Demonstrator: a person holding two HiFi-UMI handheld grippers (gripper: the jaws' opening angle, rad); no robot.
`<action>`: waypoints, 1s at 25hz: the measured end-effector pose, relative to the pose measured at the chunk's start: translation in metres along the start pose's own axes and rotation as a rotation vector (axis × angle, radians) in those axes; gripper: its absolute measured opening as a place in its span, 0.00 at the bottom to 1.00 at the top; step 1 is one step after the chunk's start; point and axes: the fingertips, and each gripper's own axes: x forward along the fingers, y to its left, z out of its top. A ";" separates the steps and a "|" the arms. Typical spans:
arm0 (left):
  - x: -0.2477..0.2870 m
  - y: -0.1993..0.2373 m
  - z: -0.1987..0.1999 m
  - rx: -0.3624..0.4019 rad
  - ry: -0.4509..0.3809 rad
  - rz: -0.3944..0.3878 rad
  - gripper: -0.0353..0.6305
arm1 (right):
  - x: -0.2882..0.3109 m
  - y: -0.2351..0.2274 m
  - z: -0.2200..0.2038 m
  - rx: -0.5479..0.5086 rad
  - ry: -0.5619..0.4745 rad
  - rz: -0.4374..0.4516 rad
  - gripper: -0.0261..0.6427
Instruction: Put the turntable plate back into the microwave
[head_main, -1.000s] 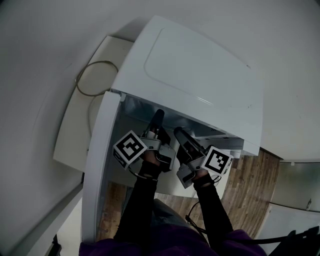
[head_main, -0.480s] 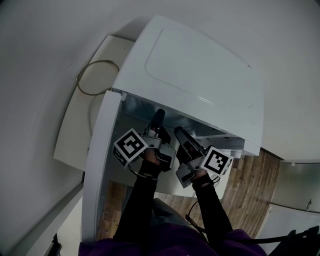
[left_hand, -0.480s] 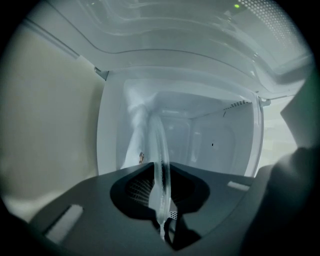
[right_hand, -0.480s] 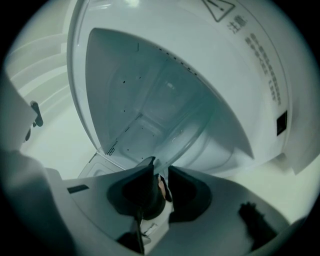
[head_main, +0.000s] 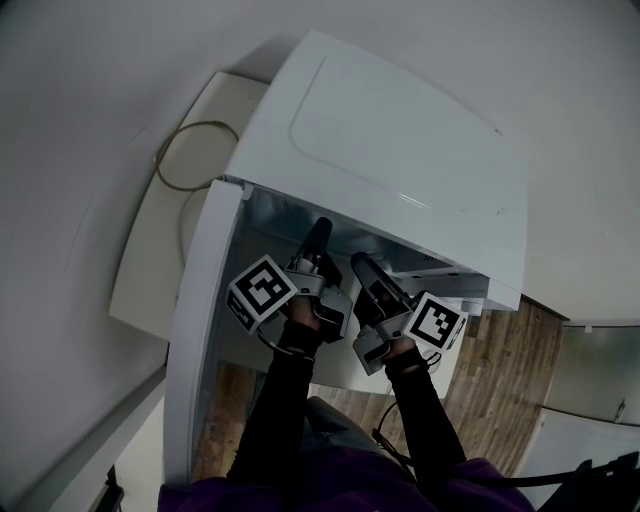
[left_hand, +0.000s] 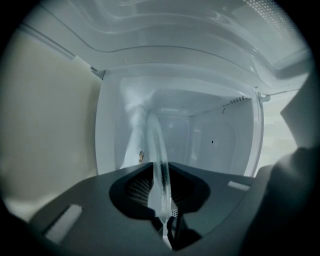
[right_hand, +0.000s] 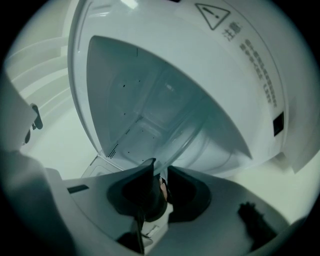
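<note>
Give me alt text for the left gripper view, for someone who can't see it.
The left claw grips a clear glass turntable plate edge-on, its rim rising between the dark jaws. Beyond it is the open white microwave cavity, seen from just outside its front opening.

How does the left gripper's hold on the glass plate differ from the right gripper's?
The left gripper is beside the open door; the right gripper is on the far side from it. The left gripper view shows the turntable plate edge-on, as a thin upright strip; the right gripper view shows its rim curving up to the right. Both are shut on the plate's rim at the microwave opening.
</note>
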 end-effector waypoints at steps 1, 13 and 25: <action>0.000 0.000 0.000 -0.001 0.000 0.000 0.15 | 0.000 0.000 0.000 0.000 0.000 0.001 0.17; -0.005 0.000 -0.004 0.036 -0.015 -0.006 0.17 | -0.002 -0.005 0.003 0.004 0.005 -0.011 0.17; -0.022 0.008 -0.015 0.006 -0.005 0.032 0.23 | -0.004 -0.016 -0.001 0.071 -0.010 -0.031 0.17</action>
